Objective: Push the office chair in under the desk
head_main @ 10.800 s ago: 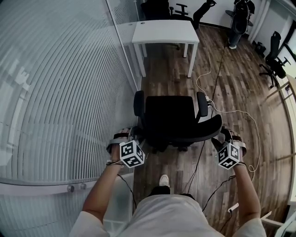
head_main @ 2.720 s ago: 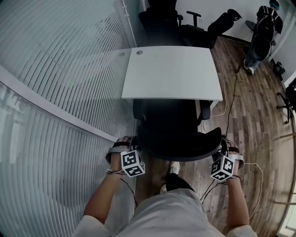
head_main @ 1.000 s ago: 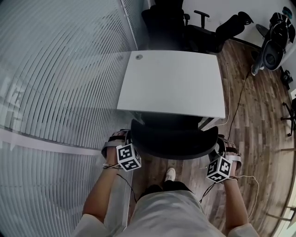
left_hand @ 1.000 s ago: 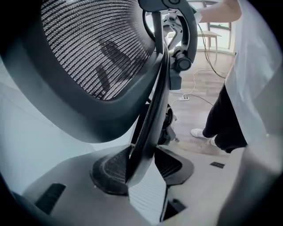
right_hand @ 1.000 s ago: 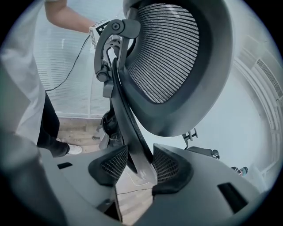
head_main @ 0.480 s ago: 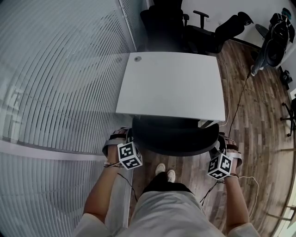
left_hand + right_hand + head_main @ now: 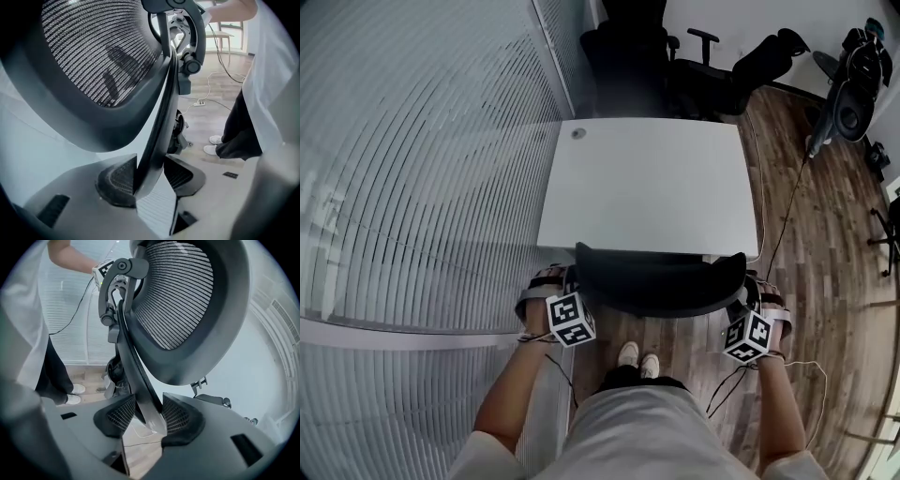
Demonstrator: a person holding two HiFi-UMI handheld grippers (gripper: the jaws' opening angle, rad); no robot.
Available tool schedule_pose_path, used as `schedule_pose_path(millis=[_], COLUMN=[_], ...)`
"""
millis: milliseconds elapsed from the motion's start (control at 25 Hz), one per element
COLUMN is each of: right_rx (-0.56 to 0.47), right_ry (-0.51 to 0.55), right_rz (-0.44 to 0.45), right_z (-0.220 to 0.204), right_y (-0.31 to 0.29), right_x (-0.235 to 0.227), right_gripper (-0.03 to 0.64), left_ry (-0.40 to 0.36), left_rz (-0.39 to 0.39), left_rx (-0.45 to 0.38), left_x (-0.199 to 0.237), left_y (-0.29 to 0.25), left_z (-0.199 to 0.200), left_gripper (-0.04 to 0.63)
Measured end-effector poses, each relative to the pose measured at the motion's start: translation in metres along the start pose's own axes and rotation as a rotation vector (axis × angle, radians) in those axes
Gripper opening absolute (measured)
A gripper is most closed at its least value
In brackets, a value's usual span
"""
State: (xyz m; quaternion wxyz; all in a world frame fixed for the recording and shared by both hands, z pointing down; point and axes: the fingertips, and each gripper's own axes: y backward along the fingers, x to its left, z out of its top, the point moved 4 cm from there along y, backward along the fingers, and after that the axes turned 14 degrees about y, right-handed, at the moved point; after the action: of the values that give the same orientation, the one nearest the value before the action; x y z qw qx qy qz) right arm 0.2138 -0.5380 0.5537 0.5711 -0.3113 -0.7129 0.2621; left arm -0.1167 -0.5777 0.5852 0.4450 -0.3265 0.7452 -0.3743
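Note:
In the head view, only the curved top of the black office chair's backrest (image 7: 661, 281) shows at the near edge of the white desk (image 7: 652, 178); the seat is hidden beneath the desk. My left gripper (image 7: 567, 284) is on the backrest's left end and my right gripper (image 7: 748, 289) on its right end. The left gripper view shows the left gripper (image 7: 150, 176) shut on the backrest's thin frame edge (image 7: 159, 122), below the mesh (image 7: 93, 51). In the right gripper view the right gripper (image 7: 149, 416) is likewise shut on the frame edge (image 7: 136, 371).
A striped frosted glass wall (image 7: 422, 169) runs close along the left of the desk. More black chairs (image 7: 675, 56) stand beyond the desk. A cable (image 7: 783, 197) trails over the wooden floor at the right. The person's feet (image 7: 637, 358) are just behind the chair.
The chair has slid a little further under the desk with both grippers still on its backrest. The person's feet have drawn together behind it.

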Motion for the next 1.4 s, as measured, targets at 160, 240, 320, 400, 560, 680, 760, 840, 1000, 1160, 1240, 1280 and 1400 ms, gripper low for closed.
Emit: schedule_pose_path(millis=[160,240,320,400,560,680,760,840,1000,1160,1240,1280,1400], right_rx=[0.006,0.009,0.011,0.013,0.017,0.017,0.008,0.002,0.005,-0.054,-0.109,-0.142,-0.255], right_ry=[-0.001,-0.003,-0.005,-0.002,-0.001,-0.005,-0.011,-0.019,-0.025,-0.121,-0.202,-0.249,-0.395], right_rz=[-0.003,-0.002,-0.001,0.003,0.000,-0.002,-0.008,-0.011,-0.007,-0.047,-0.068,-0.075,-0.093], right_z=[0.000,0.000,0.002,0.004,0.003,0.004,0.004,0.003,0.004,0.011,0.018,0.022,0.036], right_y=[-0.010,-0.013,-0.014,-0.015,-0.014,-0.014,-0.013,-0.012,-0.008,0.013,0.028,0.035,0.058], right_x=[-0.008,-0.012,-0.014,-0.015,-0.016,-0.016,-0.015,-0.014,-0.012,-0.020,-0.025,-0.027,-0.031], right_gripper=[0.187,0.187,0.187,0.187,0.187,0.190,0.194,0.195,0.194,0.193,0.193,0.193,0.177], left_ry=[-0.005,-0.009,-0.010,-0.010,-0.011,-0.007,0.001,0.009,0.032,0.109,0.167,0.203,0.323], left_rz=[0.002,0.011,0.010,0.008,0.007,0.011,0.021,0.036,0.040,0.038,0.044,0.042,0.007], left_rx=[0.001,0.001,0.003,0.002,-0.001,-0.009,-0.019,-0.028,-0.029,-0.088,-0.137,-0.166,-0.265], left_x=[0.010,0.014,0.018,0.020,0.019,0.020,0.018,0.017,0.014,0.016,0.017,0.016,0.010], left_y=[-0.010,-0.013,-0.016,-0.016,-0.016,-0.015,-0.015,-0.016,-0.012,0.014,0.030,0.039,0.065], left_z=[0.002,0.003,0.002,0.000,0.001,0.001,0.001,0.001,0.001,0.007,0.010,0.012,0.021], left_gripper=[0.187,0.187,0.188,0.189,0.189,0.192,0.198,0.202,0.207,0.208,0.207,0.207,0.207])
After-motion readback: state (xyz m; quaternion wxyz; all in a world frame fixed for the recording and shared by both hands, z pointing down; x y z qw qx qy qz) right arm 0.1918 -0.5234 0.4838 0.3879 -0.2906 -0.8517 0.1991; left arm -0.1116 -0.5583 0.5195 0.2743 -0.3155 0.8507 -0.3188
